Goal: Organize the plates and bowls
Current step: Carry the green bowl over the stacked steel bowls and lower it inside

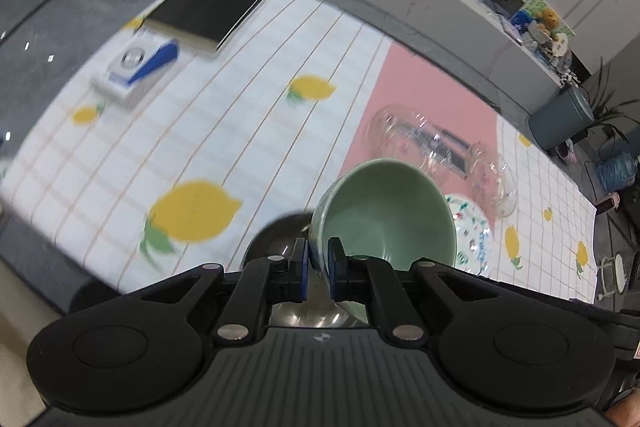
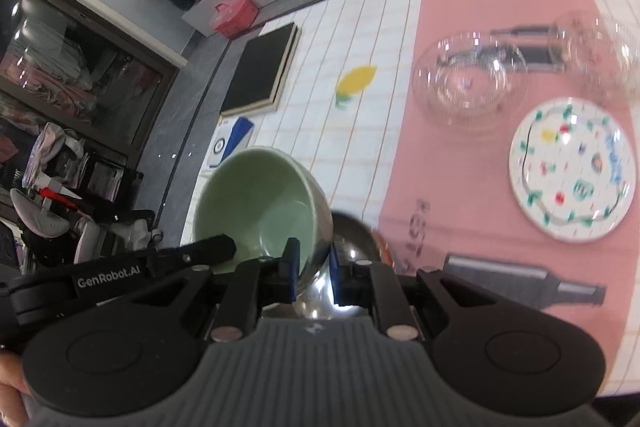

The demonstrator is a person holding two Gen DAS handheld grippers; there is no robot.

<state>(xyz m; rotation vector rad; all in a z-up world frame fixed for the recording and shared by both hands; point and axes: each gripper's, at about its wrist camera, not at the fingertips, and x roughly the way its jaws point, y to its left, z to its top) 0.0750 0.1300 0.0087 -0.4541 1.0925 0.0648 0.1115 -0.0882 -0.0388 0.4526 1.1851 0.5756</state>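
A pale green bowl [image 1: 384,211] [image 2: 256,211] hangs tilted above the table, and my left gripper [image 1: 318,267] is shut on its near rim. A steel bowl [image 1: 272,239] [image 2: 356,247] sits right under and beside it. My right gripper [image 2: 314,267] is shut where the steel bowl's rim meets the green bowl's wall; whether both walls are pinched is unclear. One left finger [image 2: 208,249] reaches into the green bowl. On the pink mat [image 2: 460,187] lie two clear glass bowls [image 2: 468,83] [image 2: 600,55] and a patterned white plate [image 2: 572,167] [image 1: 472,235].
A black book [image 1: 204,11] [image 2: 260,71] and a white-and-blue box [image 1: 136,71] lie at the far left of the lemon-print cloth [image 1: 240,131]. Grey floor lies past the table's edge, with a low shelf and a bin [image 1: 560,119] beyond.
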